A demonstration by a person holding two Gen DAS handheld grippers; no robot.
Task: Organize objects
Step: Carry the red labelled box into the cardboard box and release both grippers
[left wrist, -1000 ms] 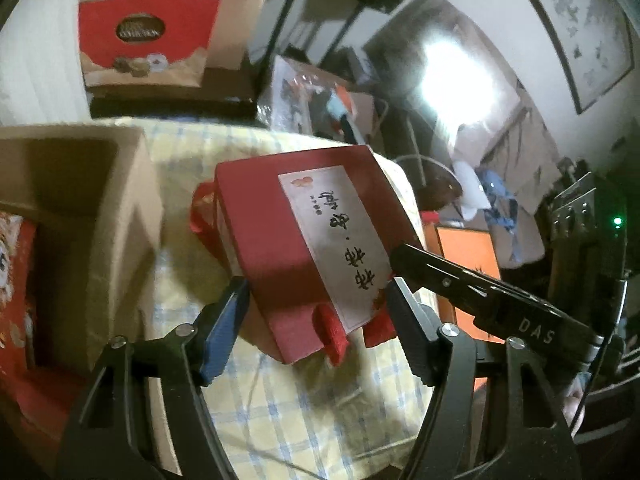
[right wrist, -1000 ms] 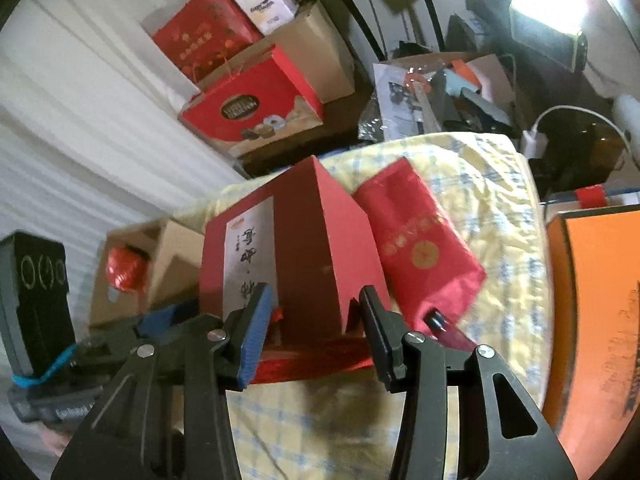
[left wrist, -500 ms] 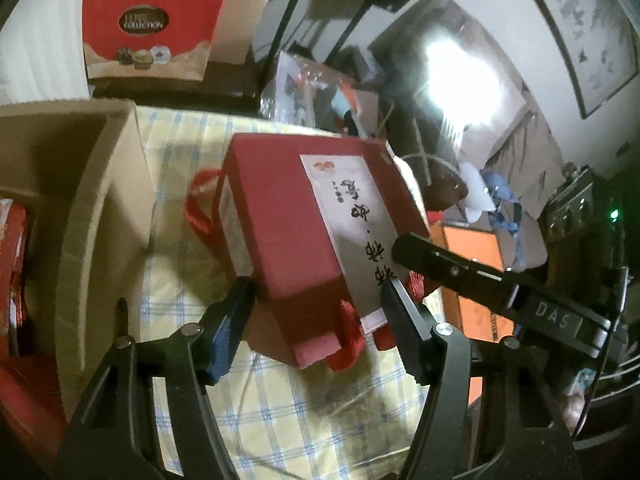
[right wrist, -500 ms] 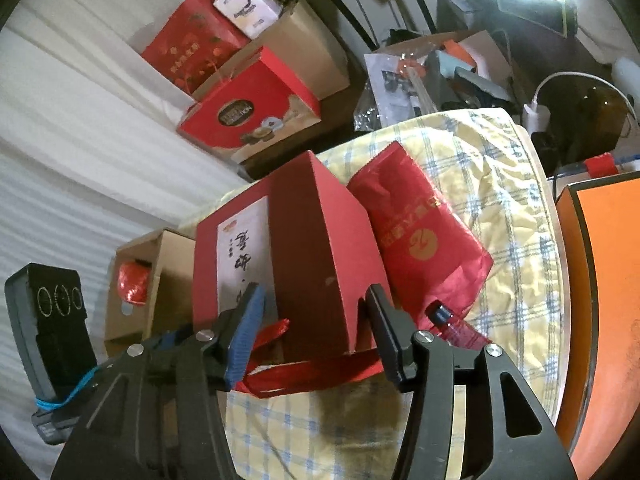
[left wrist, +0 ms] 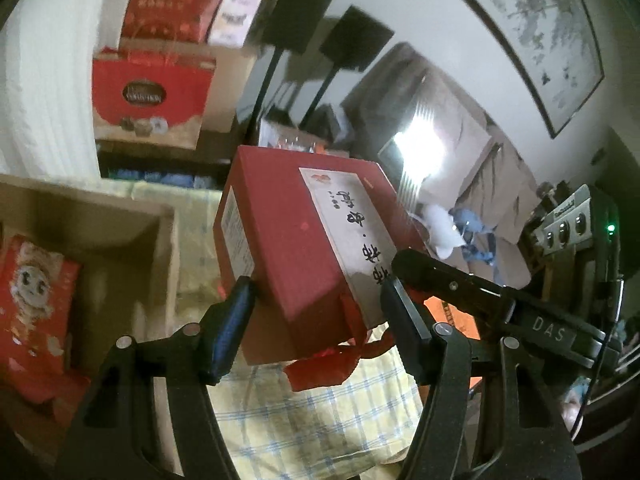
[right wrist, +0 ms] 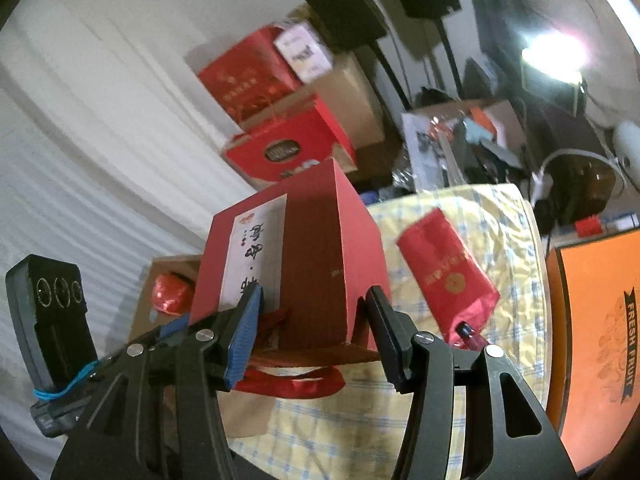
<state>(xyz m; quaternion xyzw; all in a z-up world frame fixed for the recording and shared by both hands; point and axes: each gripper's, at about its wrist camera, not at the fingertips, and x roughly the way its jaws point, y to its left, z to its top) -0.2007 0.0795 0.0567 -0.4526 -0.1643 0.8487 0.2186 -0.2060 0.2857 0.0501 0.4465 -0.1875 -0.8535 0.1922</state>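
A red gift box (left wrist: 288, 232) with a white label and red ribbon handles hangs tilted above the checked tablecloth (left wrist: 320, 420). My left gripper (left wrist: 318, 324) is shut on its near end, one pad on each side. In the right wrist view the same red gift box (right wrist: 320, 264) sits between the pads of my right gripper (right wrist: 314, 334), which is shut on its lower end. The ribbon loop (right wrist: 296, 384) dangles below. A finger of the right gripper (left wrist: 460, 288) shows at the box's right side in the left wrist view.
An open cardboard box (left wrist: 120, 216) stands at the left with red packets (left wrist: 32, 300) inside. A red pouch (right wrist: 448, 280) lies on the tablecloth (right wrist: 460, 208). An orange fruit box (right wrist: 600, 340) stands at the right. Stacked red and brown cartons (right wrist: 288, 148) crowd the back.
The red gift box has risen off the tablecloth with both grippers on it. The right gripper's fingers now sit a little wider on the box.
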